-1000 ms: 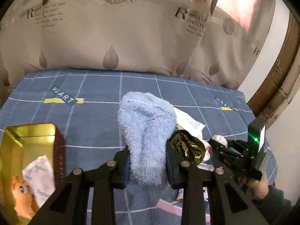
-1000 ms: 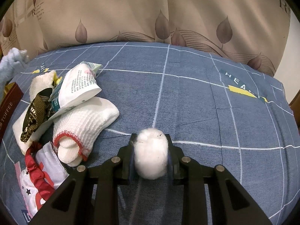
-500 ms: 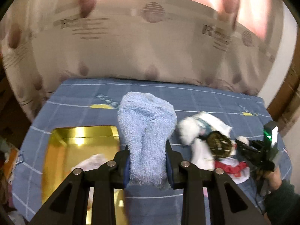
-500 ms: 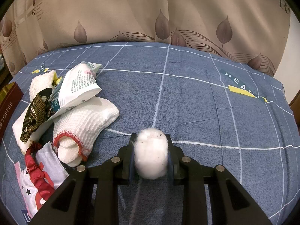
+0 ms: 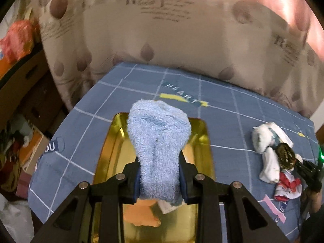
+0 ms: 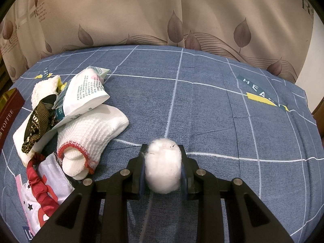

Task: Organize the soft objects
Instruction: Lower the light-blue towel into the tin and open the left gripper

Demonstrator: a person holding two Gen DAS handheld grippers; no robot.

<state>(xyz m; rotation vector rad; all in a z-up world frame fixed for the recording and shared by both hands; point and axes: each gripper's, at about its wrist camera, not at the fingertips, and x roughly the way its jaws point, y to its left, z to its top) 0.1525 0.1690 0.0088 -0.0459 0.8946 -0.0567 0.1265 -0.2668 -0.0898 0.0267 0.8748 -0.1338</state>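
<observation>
Fuzzy blue terry sock (image 5: 160, 141) pinched in left fingers (image 5: 141, 174) over shiny gold tin (image 5: 199, 141); right fingers (image 6: 139, 172) squeeze fluffy white ball (image 6: 163, 166).

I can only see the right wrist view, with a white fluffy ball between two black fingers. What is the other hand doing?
Observer: The left gripper is shut on a fluffy light blue towel.
Operator: Over what?
Observer: It hangs above an open gold-lined tin box on the blue checked bedspread.
Operator: Is the box empty?
Observer: No, an orange soft item lies inside it, beside a white piece.
</observation>
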